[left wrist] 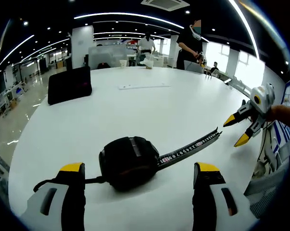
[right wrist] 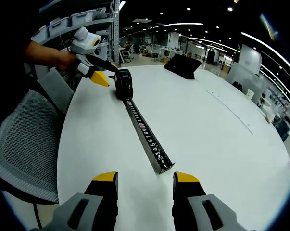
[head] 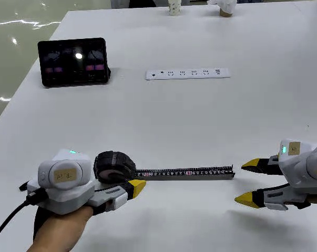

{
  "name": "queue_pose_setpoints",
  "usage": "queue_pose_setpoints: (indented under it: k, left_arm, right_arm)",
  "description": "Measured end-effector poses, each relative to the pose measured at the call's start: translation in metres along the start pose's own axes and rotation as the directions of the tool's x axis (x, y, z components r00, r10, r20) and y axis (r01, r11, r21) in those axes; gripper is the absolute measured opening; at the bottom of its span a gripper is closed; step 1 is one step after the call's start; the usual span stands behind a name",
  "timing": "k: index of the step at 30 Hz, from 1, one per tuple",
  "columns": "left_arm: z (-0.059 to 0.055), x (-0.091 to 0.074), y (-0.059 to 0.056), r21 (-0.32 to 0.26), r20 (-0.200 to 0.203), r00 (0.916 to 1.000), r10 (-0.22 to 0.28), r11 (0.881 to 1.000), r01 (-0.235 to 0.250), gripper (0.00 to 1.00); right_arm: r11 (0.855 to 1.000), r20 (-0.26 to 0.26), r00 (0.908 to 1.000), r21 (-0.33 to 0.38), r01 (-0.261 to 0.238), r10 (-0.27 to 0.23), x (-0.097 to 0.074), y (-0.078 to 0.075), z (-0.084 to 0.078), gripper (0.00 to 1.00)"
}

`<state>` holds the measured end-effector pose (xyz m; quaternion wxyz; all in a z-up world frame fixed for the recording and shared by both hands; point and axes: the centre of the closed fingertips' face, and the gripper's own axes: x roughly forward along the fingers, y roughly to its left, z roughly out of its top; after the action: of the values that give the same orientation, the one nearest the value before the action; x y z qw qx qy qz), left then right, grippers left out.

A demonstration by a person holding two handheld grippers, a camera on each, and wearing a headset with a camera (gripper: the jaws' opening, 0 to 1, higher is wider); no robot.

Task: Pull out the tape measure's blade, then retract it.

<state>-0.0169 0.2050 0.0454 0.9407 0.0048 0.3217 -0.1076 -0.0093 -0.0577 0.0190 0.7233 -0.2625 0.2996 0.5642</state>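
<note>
A white power strip (head: pixel 187 73) lay flat on the white table (head: pixel 200 121). Left of the strip, in the head view, a dark tablet (head: pixel 73 61) stood propped, its screen lit. Beyond the strip, at the far edge, stood a paper cup (head: pixel 174 7).

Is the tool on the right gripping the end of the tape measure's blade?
No, the right gripper's fingers stand apart, and the blade's tip lies on the table just ahead of them.
</note>
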Motion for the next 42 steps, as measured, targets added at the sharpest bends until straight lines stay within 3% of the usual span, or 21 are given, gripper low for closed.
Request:
queue_pose_setpoints:
  k: [15, 29, 42]
  left_arm:
    - [0.01, 0.016, 0.0, -0.012, 0.005, 1.0, 0.001, 1.0, -0.001, 0.84]
    - [0.012, 0.023, 0.009, -0.041, -0.004, 0.9999, 0.013, 0.999, -0.013, 0.8]
    - [0.008, 0.031, 0.011, -0.106, -0.029, 0.9993, 0.023, 0.994, -0.026, 0.73]
  right_arm:
    - [0.998, -0.033, 0.999, -0.046, -0.032, 0.031, 0.009, -0.019, -0.001, 0.39]
    - [0.993, -0.074, 0.9948, -0.091, -0.077, 0.07, 0.017, -0.029, 0.001, 0.35]
    - [0.977, -0.136, 0.9822, -0.153, -0.15, 0.13, 0.03, -0.031, -0.002, 0.26]
